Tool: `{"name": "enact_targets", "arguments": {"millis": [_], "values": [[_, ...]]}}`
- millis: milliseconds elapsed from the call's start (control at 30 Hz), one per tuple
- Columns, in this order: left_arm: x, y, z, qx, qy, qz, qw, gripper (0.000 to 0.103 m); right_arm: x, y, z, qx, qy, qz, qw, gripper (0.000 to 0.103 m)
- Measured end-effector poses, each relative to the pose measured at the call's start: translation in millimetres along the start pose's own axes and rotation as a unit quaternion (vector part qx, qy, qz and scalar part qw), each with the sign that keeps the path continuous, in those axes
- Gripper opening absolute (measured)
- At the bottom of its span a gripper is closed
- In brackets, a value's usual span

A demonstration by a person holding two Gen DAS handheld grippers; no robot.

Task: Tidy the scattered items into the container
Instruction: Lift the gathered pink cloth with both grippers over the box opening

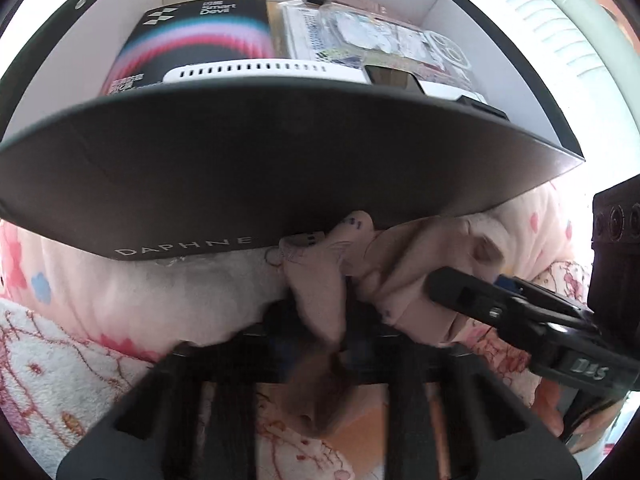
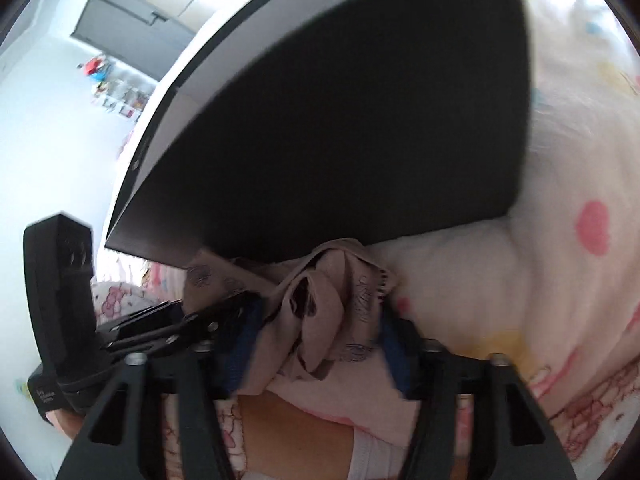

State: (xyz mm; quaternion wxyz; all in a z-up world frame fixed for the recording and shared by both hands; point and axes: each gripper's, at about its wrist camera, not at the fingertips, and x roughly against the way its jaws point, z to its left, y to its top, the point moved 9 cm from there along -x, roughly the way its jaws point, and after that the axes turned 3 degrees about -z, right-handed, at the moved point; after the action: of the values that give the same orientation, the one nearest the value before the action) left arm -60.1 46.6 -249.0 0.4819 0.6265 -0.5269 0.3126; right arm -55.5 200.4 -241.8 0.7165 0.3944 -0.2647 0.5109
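Your left gripper (image 1: 320, 320) is clamped on one crumpled pink-brown cloth (image 1: 316, 280), and your right gripper (image 2: 316, 332) is closed on the same cloth (image 2: 320, 320) from the other side. In the left wrist view the right gripper (image 1: 452, 292) reaches in from the right, its finger pressed into the fabric. The cloth lies on the bed, bunched right against the foot of the dark box (image 1: 280, 168), touching its outer wall just beside the "DAPHNE" lettering.

That dark wall rises directly ahead of both grippers and fills most of the right wrist view (image 2: 340, 120); its top rim is the edge between the cloth and the inside. The box's open white interior shows only in the left wrist view.

Inside the box you have one black packet with pink and blue stripes (image 1: 192, 48), one white slotted device (image 1: 264, 72), one clear packet of small printed items (image 1: 360, 40) and one dark flat piece (image 1: 388, 76); they cover most of the visible floor.

A floral blanket (image 1: 52, 360) and a soft pink spotted quilt (image 2: 560, 280) surround the box; the quilt bulges up just right of the cloth
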Motion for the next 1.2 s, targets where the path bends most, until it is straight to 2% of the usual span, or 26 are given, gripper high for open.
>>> {"name": "enact_targets", "arguments": {"millis": [33, 167, 333, 367, 400, 433, 467, 567, 633, 767, 900, 1033, 1133, 1200], "values": [[2.6, 0.3, -2.1, -0.001, -0.007, -0.004, 1.0000, 0.008, 0.4, -1.6, 2.6, -0.001, 0.011, 0.007, 1.000, 0.014], [26.3, -1.2, -18.6, -0.002, -0.061, -0.024, 0.9979, 0.007, 30.2, 2.0, 9.5, 0.017, 0.003, -0.025, 1.000, 0.011], [73.7, 6.9, -37.6, -0.017, -0.099, -0.069, 0.9926, 0.007, 91.3, 7.9, 34.2, 0.055, 0.021, -0.068, 0.996, 0.011], [88.7, 14.1, -29.0, -0.021, -0.103, -0.082, 0.9911, 0.007, 99.5, 13.4, 39.4, 0.064, 0.023, -0.077, 0.995, 0.011], [94.5, 33.3, -38.3, -0.024, -0.106, -0.094, 0.9896, 0.007, 109.3, 19.6, 45.3, 0.072, 0.026, -0.088, 0.993, 0.011], [101.6, 39.2, -38.1, -0.026, -0.112, -0.107, 0.9875, 0.007, 116.1, 24.2, 53.1, 0.078, 0.030, -0.098, 0.992, 0.011], [107.8, 47.2, -41.2, -0.029, -0.117, -0.119, 0.9855, 0.007, 103.5, 23.0, 75.2, 0.085, 0.034, -0.106, 0.990, 0.011], [139.1, 67.6, -21.7, -0.033, -0.096, -0.148, 0.9838, 0.007, 99.9, 40.0, 100.5, 0.101, 0.036, -0.123, 0.987, 0.011], [136.9, 83.8, -21.3, -0.030, -0.092, -0.157, 0.9827, 0.007, 85.4, 53.9, 120.6, 0.113, 0.033, -0.131, 0.984, 0.011], [121.5, 114.7, -7.4, -0.021, -0.084, -0.158, 0.9837, 0.007, 68.6, 81.3, 135.5, 0.118, 0.030, -0.133, 0.984, 0.011], [88.4, 132.8, 10.5, -0.016, -0.056, -0.140, 0.9884, 0.007, 43.0, 92.7, 122.1, 0.110, -0.006, -0.116, 0.987, 0.011], [61.2, 136.9, 19.6, -0.029, -0.017, -0.124, 0.9917, 0.007, 9.3, 88.8, 99.7, 0.097, -0.026, -0.075, 0.992, 0.011], [40.8, 136.6, 23.5, -0.026, -0.024, -0.113, 0.9930, 0.008, -14.1, 85.6, 88.0, 0.095, -0.061, -0.039, 0.993, 0.013], [37.6, 135.6, 29.2, -0.020, -0.025, -0.115, 0.9929, 0.017, -20.6, 85.4, 85.0, 0.099, -0.092, -0.030, 0.990, 0.018]]}}
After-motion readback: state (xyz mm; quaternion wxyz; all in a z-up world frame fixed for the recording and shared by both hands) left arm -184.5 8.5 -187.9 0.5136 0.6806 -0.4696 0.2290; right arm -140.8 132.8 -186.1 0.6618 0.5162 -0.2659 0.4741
